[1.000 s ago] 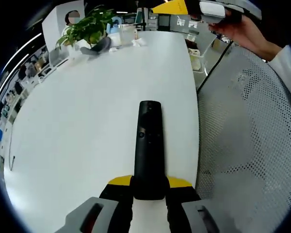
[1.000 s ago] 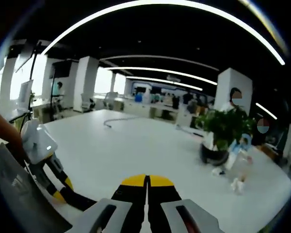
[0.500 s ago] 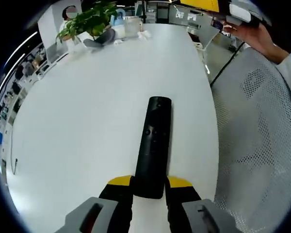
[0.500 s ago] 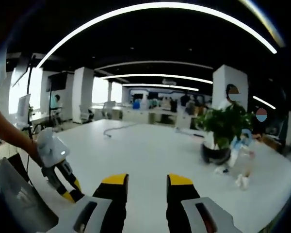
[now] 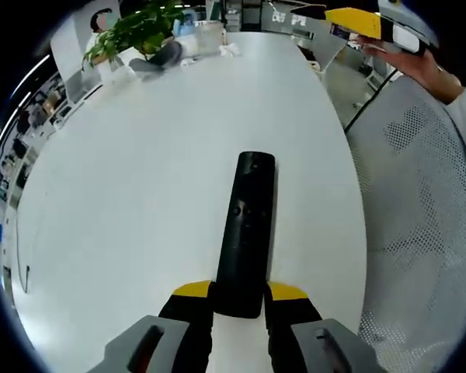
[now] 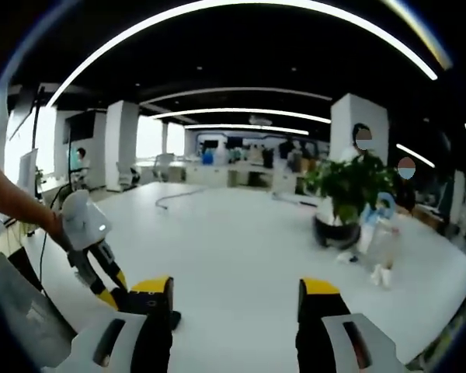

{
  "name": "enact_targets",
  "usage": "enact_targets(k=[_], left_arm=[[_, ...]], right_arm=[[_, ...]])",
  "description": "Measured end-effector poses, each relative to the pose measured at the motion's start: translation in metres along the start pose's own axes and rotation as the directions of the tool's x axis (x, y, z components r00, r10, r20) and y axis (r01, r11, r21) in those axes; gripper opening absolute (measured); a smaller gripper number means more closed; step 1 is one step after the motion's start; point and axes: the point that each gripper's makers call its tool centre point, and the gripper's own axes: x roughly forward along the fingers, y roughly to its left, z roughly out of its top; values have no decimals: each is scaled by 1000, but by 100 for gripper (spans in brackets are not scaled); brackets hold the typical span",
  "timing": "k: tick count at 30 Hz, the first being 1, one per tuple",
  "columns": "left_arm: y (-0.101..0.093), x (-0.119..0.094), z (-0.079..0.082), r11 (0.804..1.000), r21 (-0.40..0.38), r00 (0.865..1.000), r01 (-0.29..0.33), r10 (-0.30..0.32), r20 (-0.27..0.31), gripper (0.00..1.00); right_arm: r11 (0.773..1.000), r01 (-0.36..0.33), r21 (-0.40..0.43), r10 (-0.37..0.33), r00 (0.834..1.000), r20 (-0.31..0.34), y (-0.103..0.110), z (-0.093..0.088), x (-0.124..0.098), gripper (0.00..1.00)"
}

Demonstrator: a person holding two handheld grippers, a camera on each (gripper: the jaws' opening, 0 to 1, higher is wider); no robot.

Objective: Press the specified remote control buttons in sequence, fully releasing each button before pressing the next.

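Left jaws clamping remote [image 5: 245,233], right jaws apart

the white table [image 5: 140,179] is left bare around the remote [image 5: 245,233]. its far end is taken up by a potted plant [image 6: 343,200] and small clutter [image 6: 377,249].
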Motion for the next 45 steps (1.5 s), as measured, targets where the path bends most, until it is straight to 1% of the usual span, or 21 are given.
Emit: enact_targets(k=[6, 11, 15, 18, 21, 31, 34, 37, 45], left_arm=[[9, 1, 1, 1000, 4, 1000, 6, -6, -1, 24], [19, 2, 4, 1000, -9, 1000, -1, 1, -14, 24], [25, 3, 4, 1000, -7, 1000, 9, -10, -24, 24], [28, 3, 5, 1000, 6, 1000, 14, -14, -20, 24], [31, 3, 5, 1000, 1, 1000, 12, -12, -9, 24], [47, 4, 10, 1000, -15, 1000, 11, -11, -22, 24], [53, 6, 12, 1000, -23, 999, 13, -13, -35, 24], [57, 6, 12, 1000, -19, 998, 12, -13, -61, 24], [68, 6, 14, 999, -27, 997, 18, -20, -76, 24]], right_arm=[[1000, 12, 10, -12, 1000, -4, -3, -2, 0, 63], [1000, 13, 10, -13, 1000, -13, -3, -4, 1, 62], [1000, 9, 6, -9, 1000, -19, -2, -5, 1, 62], [1000, 8, 7, -8, 1000, -23, -2, -5, 1, 61], [1000, 4, 7, -4, 1000, -25, -1, -6, 1, 61], [1000, 5, 16, -4, 1000, -30, -2, -7, 1, 60], [1000, 3, 18, -2, 999, -32, -2, -7, 2, 59], [1000, 1, 18, 0, 999, -32, -1, -7, 2, 59], [1000, 4, 26, -3, 999, -35, -3, -8, 2, 59]])
